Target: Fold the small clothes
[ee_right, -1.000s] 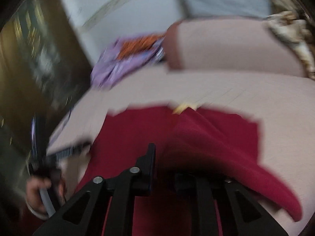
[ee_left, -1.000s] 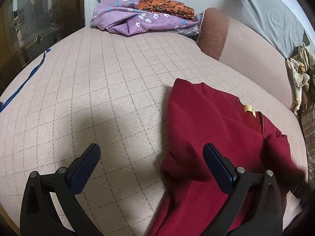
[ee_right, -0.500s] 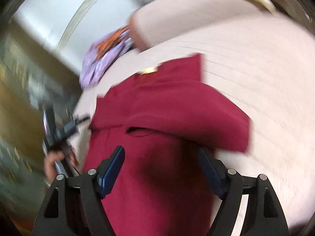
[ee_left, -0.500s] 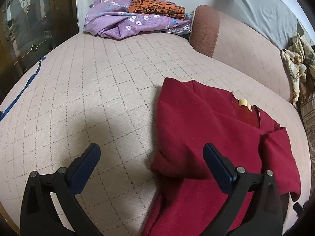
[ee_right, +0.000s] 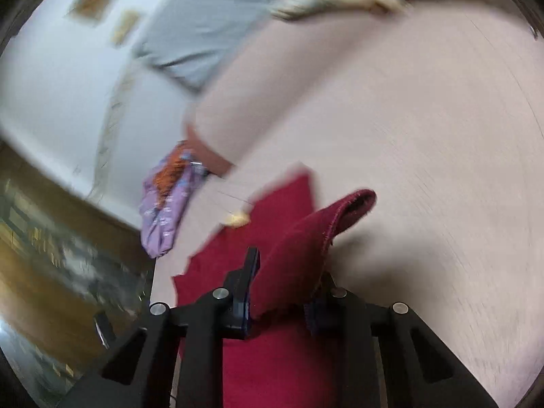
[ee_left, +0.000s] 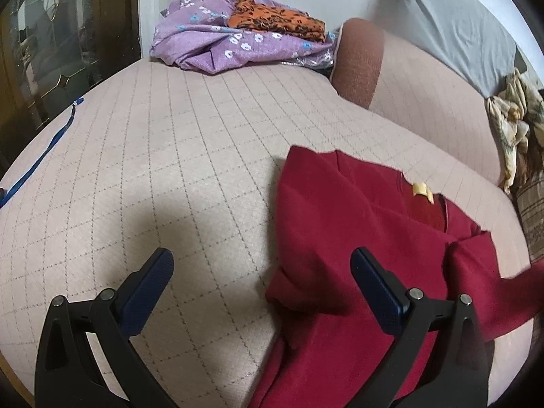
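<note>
Folding is mid-step: right tongs [ee_right: 285,292] clamp a sleeve of the dark red knit shirt [ee_left: 357,238] (lying at four o'clock on the pink quilted bed [ee_left: 170,156]); left tongs [ee_left: 261,285] gape wide, empty. Next, probably lay the sleeve across.

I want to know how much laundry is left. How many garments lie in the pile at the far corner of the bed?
2 visible: a purple floral garment underneath, and an orange-black patterned one on top. More may be hidden beneath.
</note>
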Motion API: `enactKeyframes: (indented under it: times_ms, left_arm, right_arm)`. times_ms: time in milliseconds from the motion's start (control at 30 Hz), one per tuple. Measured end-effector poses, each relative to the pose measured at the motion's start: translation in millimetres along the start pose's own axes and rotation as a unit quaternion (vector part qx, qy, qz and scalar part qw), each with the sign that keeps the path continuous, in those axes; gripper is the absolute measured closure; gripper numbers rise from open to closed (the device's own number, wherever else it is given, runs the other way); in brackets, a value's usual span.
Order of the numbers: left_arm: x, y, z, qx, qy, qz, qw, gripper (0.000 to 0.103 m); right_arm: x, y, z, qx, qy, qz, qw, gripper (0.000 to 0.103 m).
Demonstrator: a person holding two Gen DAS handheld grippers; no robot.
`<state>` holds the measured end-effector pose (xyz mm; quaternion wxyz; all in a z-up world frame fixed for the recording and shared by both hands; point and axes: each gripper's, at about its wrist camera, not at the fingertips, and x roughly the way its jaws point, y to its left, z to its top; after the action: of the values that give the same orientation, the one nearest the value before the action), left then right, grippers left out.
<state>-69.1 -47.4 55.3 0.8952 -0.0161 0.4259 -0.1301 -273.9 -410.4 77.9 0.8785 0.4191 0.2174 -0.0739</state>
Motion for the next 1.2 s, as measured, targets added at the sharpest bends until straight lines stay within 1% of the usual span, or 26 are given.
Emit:
enactKeyframes:
  times_ms: [33, 67, 133, 167, 200, 233, 267, 300, 333, 367, 400, 433, 467, 500, 533, 567, 633, 667, 767, 800, 867, 900, 1000, 1067, 1133, 1200]
  left_arm:
    - [-1, 1, 1, -0.003, -0.003, -0.002, 1.0, 0.0]
    - [-2, 3, 2, -0.006, -0.004, -0.006, 1.0, 0.0]
    - [-3, 9, 4, -0.018, -0.009, -0.019, 0.9996, 0.0]
    - [-3, 11, 6, -0.023, -0.012, -0.031, 0.9992, 0.0]
    - [-4, 15, 8, -0.032, -0.016, -0.049, 0.9982, 0.0]
    - [-5, 18, 9, -0.039, -0.02, -0.062, 0.9971, 0.0]
    - [-6, 23, 12, -0.048, -0.024, -0.074, 0.9958, 0.0]
    - [-6, 28, 14, -0.057, -0.027, -0.081, 0.9947, 0.0]
    - [-6, 33, 15, -0.066, -0.029, -0.085, 0.9938, 0.0]
    - [-6, 37, 16, -0.075, -0.03, -0.088, 0.9929, 0.0]
    - [-5, 43, 16, -0.087, -0.028, -0.094, 0.9914, 0.0]
    - [-4, 46, 16, -0.097, -0.025, -0.1, 0.99, 0.0]
    - [-2, 49, 17, -0.107, -0.021, -0.108, 0.9882, 0.0]
    - [0, 50, 17, -0.114, -0.017, -0.113, 0.9869, 0.0]
    - [2, 50, 18, -0.117, -0.015, -0.114, 0.9865, 0.0]
    - [2, 48, 18, -0.115, -0.014, -0.113, 0.9868, 0.0]
    - [2, 41, 17, -0.101, -0.015, -0.108, 0.9889, 0.0]
    - [2, 36, 17, -0.092, -0.017, -0.104, 0.9902, 0.0]
    - [4, 17, 20, -0.061, -0.019, -0.112, 0.9917, 0.0]
    - [7, 7, 23, -0.044, -0.012, -0.109, 0.993, 0.0]
    - [15, -10, 25, -0.007, 0.01, -0.097, 0.9952, 0.0]
    - [18, -20, 24, 0.013, 0.019, -0.096, 0.9951, 0.0]
    - [30, -44, 16, 0.054, 0.046, -0.1, 0.9924, 0.007]
    - [36, -58, 9, 0.081, 0.058, -0.087, 0.9912, 0.009]
    - [39, -67, 5, 0.102, 0.062, -0.07, 0.9904, 0.019]
    - [45, -71, 3, 0.109, 0.07, -0.066, 0.9893, 0.026]
  right_arm:
    - [3, 18, 5, -0.02, 0.0, 0.018, 1.0, 0.08]
    - [14, 45, 10, -0.044, 0.005, 0.048, 0.998, 0.08]
    - [36, 80, 6, -0.071, 0.021, 0.083, 0.994, 0.08]
    - [57, 103, 0, -0.088, 0.044, 0.11, 0.989, 0.08]
    - [74, 117, -8, -0.1, 0.064, 0.123, 0.985, 0.076]
    - [92, 130, -17, -0.111, 0.083, 0.126, 0.982, 0.075]
    - [111, 140, -28, -0.122, 0.109, 0.125, 0.979, 0.071]
    - [134, 147, -40, -0.126, 0.156, 0.13, 0.971, 0.055]
    - [146, 148, -47, -0.12, 0.189, 0.133, 0.965, 0.046]
    - [155, 146, -52, -0.107, 0.214, 0.138, 0.961, 0.046]
    - [153, 141, -53, -0.099, 0.214, 0.142, 0.961, 0.046]
    - [147, 135, -52, -0.1, 0.202, 0.137, 0.965, 0.045]
    - [137, 125, -49, -0.105, 0.187, 0.123, 0.969, 0.042]
    - [126, 115, -44, -0.111, 0.172, 0.106, 0.973, 0.035]
    - [115, 105, -40, -0.117, 0.157, 0.086, 0.977, 0.032]
    - [102, 90, -34, -0.123, 0.144, 0.054, 0.98, 0.031]
    - [87, 67, -24, -0.131, 0.132, -0.005, 0.983, 0.03]
    - [80, 51, -19, -0.14, 0.128, -0.047, 0.981, 0.03]
    - [65, 16, -6, -0.134, 0.123, -0.114, 0.977, 0.03]
    - [63, 10, -4, -0.124, 0.126, -0.118, 0.977, 0.03]
    - [52, -4, 0, -0.094, 0.127, -0.105, 0.982, 0.03]
    - [46, -10, 1, -0.081, 0.124, -0.096, 0.984, 0.03]
    - [42, -22, 4, -0.069, 0.123, -0.088, 0.986, 0.03]
    - [43, -23, 4, -0.063, 0.122, -0.079, 0.987, 0.03]
    - [44, -22, 4, -0.056, 0.124, -0.067, 0.988, 0.03]
    - [46, -23, 2, -0.047, 0.126, -0.056, 0.989, 0.03]
